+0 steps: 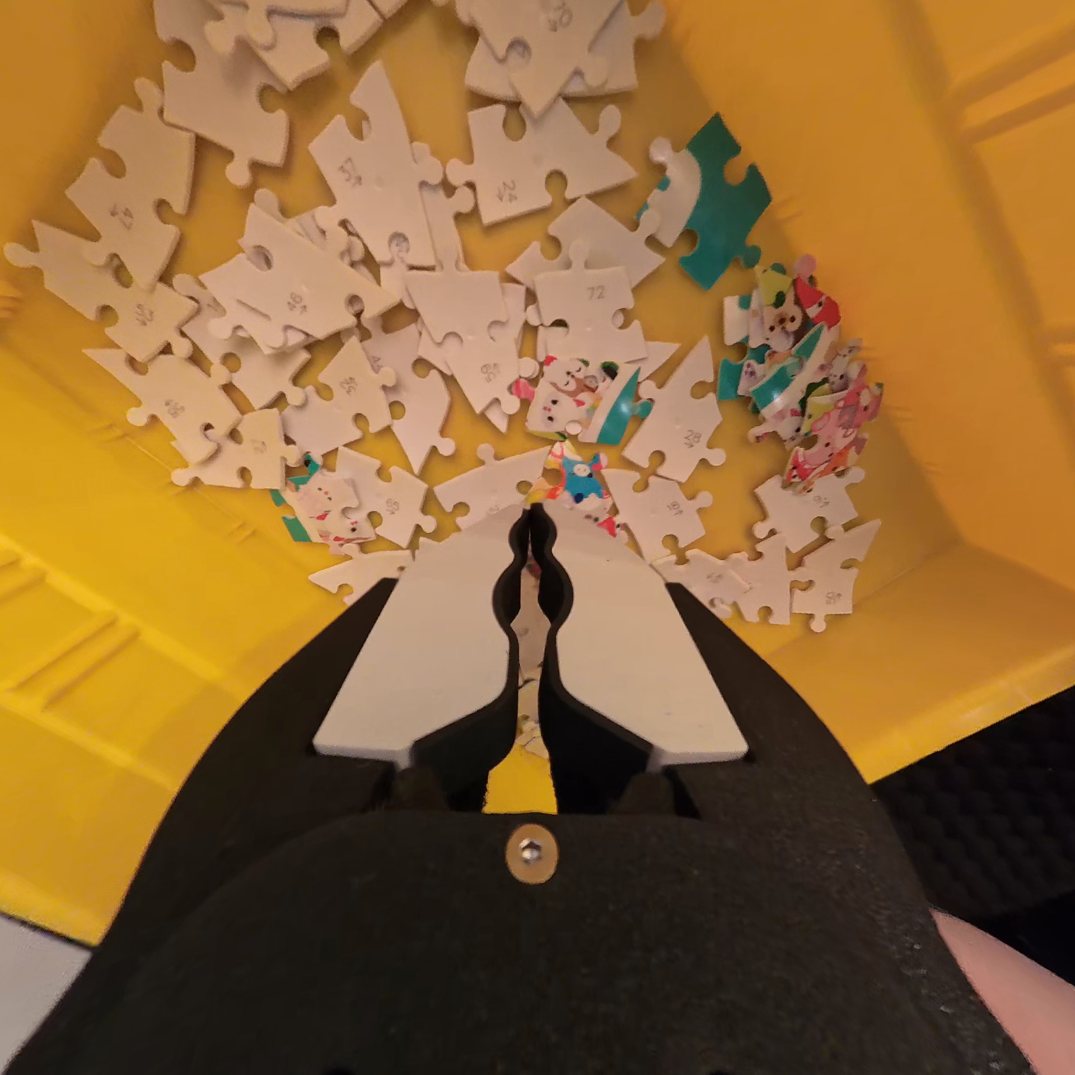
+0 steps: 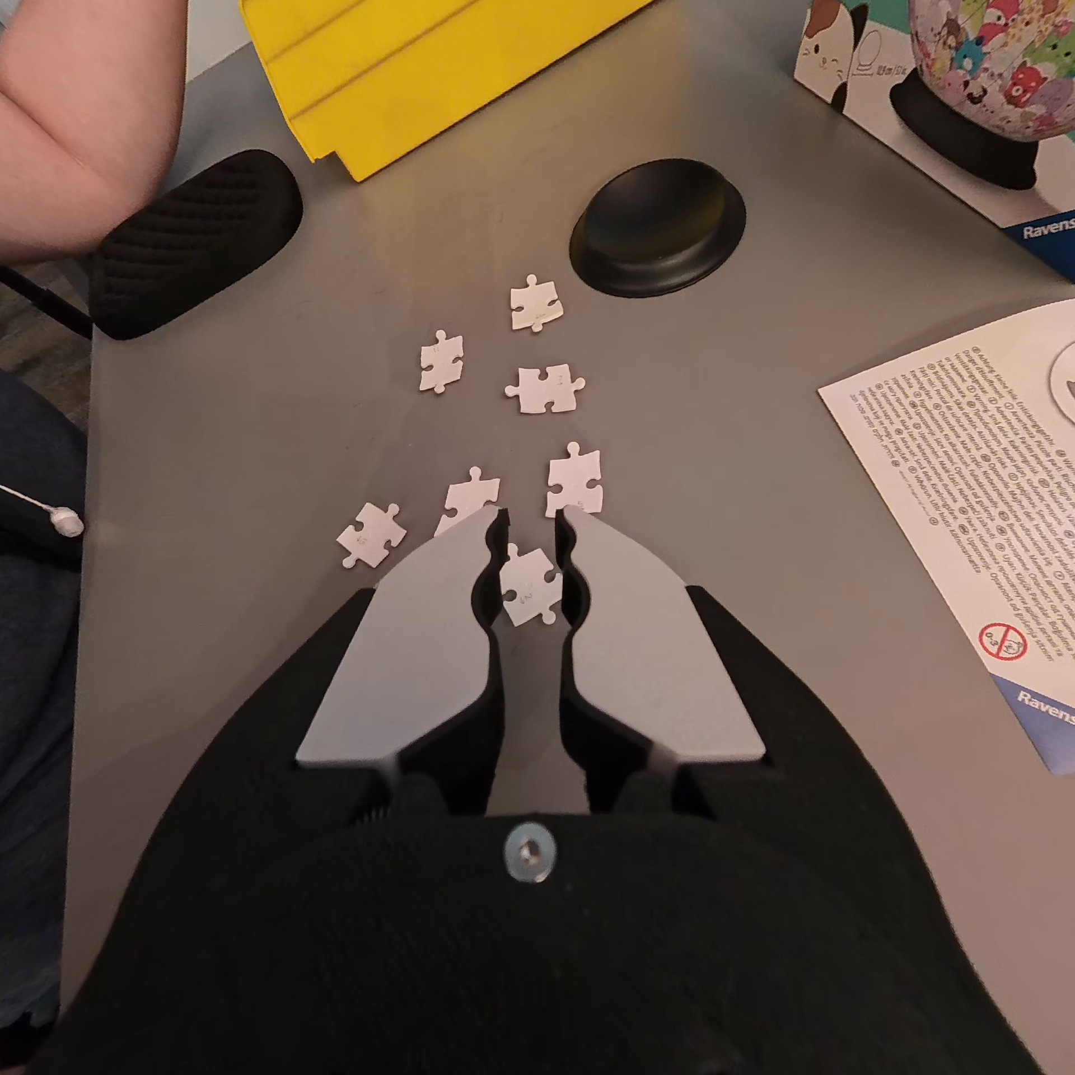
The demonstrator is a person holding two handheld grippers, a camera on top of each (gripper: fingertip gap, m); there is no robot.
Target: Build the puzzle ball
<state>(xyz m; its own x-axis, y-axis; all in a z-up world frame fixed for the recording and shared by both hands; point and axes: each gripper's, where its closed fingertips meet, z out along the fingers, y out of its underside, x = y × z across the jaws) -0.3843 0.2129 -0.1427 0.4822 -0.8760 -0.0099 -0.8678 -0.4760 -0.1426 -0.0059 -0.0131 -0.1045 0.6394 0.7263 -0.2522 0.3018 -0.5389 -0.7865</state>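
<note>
Left claw (image 1: 532, 512) tips together — any held piece hidden.

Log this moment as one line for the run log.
left gripper: shut, in yellow bin over puzzle pieces | right gripper: open above loose pieces on grey table | black stand: empty

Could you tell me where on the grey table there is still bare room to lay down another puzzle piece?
Bare grey table lies between the white face-down puzzle pieces and the printed paper leaflet, and between the yellow plastic bin and the pieces. It is crowded just ahead of the right gripper, and around the round black stand.
</note>
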